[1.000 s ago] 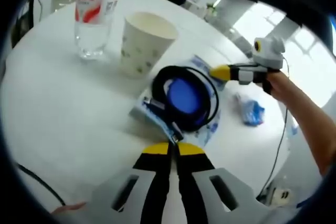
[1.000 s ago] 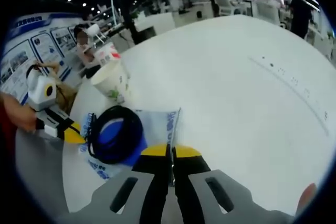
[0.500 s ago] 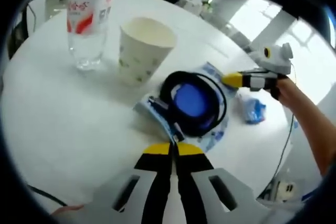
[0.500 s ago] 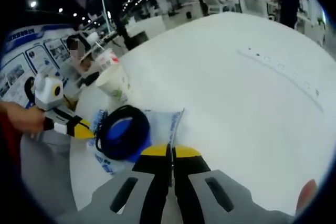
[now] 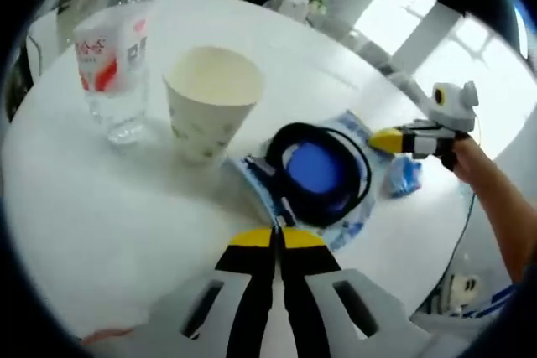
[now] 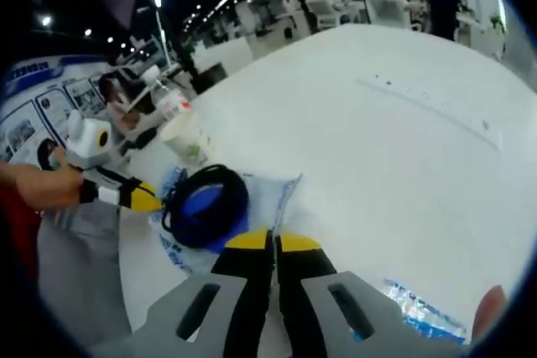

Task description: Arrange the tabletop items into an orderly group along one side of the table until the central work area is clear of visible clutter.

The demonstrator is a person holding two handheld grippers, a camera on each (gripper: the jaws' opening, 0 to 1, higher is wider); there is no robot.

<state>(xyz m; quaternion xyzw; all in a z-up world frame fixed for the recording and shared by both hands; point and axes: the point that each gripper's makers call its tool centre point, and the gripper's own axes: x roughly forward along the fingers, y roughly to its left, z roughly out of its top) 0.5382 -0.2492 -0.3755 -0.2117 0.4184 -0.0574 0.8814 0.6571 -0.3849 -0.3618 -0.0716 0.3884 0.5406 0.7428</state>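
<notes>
Your left gripper (image 5: 278,237) pinches one edge of the plastic packet (image 5: 348,211), and your right gripper (image 6: 270,241) clamps the opposite edge. The coiled black cable (image 5: 319,169) (around a blue disc) lies on it near the table (image 6: 403,157) edge, just beside the paper cup (image 5: 210,102) and water bottle (image 5: 109,60).
</notes>
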